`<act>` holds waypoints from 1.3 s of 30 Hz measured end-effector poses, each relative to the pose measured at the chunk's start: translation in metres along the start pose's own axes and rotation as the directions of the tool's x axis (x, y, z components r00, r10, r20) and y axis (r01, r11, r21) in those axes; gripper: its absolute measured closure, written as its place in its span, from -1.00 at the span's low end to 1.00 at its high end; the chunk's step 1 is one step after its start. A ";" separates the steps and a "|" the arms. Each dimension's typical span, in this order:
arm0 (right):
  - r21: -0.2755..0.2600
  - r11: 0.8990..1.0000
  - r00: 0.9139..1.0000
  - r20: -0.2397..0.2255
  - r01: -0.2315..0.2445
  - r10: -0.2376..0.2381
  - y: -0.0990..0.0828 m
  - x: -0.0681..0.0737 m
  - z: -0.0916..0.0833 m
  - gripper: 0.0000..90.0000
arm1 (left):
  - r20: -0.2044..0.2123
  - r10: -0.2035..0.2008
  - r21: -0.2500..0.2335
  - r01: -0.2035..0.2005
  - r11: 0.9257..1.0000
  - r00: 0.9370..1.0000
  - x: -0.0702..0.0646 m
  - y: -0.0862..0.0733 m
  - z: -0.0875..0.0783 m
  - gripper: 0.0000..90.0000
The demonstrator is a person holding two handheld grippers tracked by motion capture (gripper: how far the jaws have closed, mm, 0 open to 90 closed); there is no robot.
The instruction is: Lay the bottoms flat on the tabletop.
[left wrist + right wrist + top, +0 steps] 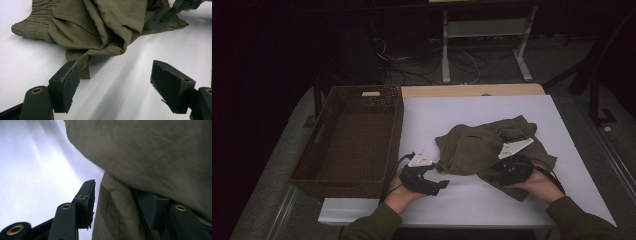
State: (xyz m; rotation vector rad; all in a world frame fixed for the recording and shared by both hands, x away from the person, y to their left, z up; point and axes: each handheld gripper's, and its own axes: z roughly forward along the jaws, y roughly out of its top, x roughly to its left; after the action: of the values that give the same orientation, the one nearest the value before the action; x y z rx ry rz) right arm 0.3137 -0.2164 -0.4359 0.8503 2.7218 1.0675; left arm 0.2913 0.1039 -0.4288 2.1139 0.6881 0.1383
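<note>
An olive-green garment (pixel 482 145) lies crumpled on the white table (pixel 472 200), right of centre. My left gripper (pixel 439 175) rests on the table just left of it, pointing at it. In the left gripper view the left gripper (pixel 116 82) stands open with bare table between the jaws, and the garment's (pixel 100 25) hem lies just beyond the left jaw. My right gripper (pixel 497 172) is pushed into the garment's near right edge. In the right gripper view a fold of the garment (pixel 150 150) lies between the jaws of the right gripper (pixel 118 195) and drapes over one; the pads do not press it.
A brown wicker basket (pixel 397 130) with nothing in it stands on the table's left side, close to my left hand. Table legs and cables (pixel 462 65) lie on the dark floor beyond the far edge. The right gripper (pixel 172 10) shows far off in the left gripper view.
</note>
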 end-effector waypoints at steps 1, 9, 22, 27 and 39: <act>0.000 1.000 1.000 0.003 0.002 -0.002 0.001 0.000 0.003 0.06 | 0.000 0.002 0.000 -0.002 1.000 1.000 0.000 0.000 0.000 -0.49; 0.012 0.999 0.998 0.050 0.030 -0.031 0.002 0.001 0.015 0.23 | 0.001 0.003 0.005 -0.003 1.000 1.000 -0.001 0.000 0.001 -0.49; 0.015 0.999 0.998 0.050 0.048 -0.049 0.002 0.002 0.013 0.88 | -0.008 0.007 0.011 -0.007 1.000 1.000 -0.003 0.000 0.000 -0.43; 0.014 0.999 0.998 0.047 0.048 -0.049 0.002 0.001 0.013 0.89 | -0.018 0.010 -0.016 -0.010 1.000 1.000 -0.005 0.003 -0.002 -0.37; 0.017 0.999 0.998 0.043 0.047 -0.048 0.002 0.001 0.013 0.90 | -0.028 0.030 -0.011 -0.030 0.999 0.999 -0.003 0.023 0.032 -0.33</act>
State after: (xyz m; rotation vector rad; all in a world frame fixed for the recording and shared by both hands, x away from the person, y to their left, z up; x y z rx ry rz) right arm 0.3174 -0.2074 -0.4442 0.7974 2.7040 1.0080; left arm 0.3096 0.0691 -0.4294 2.1153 0.6706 0.1886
